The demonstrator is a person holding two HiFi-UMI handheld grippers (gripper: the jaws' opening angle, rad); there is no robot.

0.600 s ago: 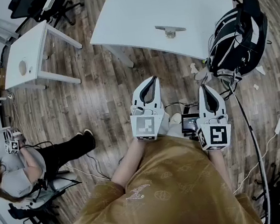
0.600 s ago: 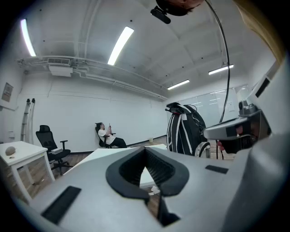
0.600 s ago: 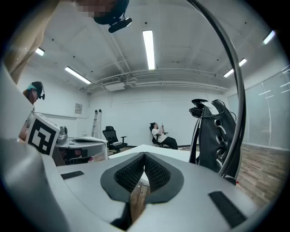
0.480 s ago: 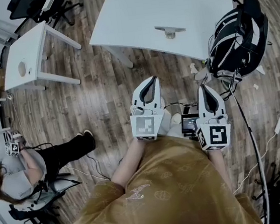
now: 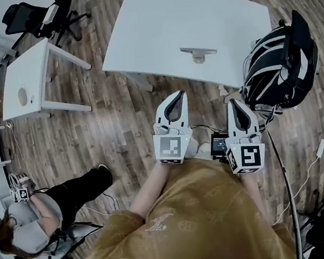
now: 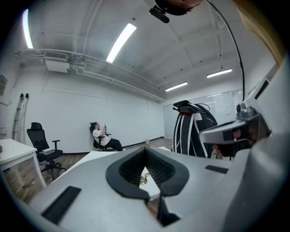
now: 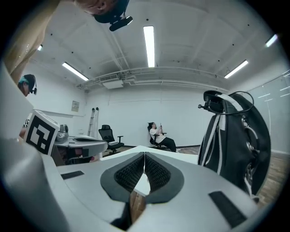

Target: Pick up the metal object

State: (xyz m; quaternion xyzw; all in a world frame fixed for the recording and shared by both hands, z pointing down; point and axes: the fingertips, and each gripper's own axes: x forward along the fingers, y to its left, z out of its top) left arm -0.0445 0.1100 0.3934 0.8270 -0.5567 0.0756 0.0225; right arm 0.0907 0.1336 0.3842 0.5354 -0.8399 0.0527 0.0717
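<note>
I get the head view from above, steeply down on the white table [image 5: 154, 21]; cameras on the left gripper [image 5: 177, 96] and right gripper [image 5: 233, 104] look level along their jaws, well short of it; all 3 share that table.

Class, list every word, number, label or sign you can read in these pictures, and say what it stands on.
No text can be read here.
Wall sign: too small to read.
Small screen: too blurred to read.
Left marker cube and right marker cube: square patterns only, no letters.
</note>
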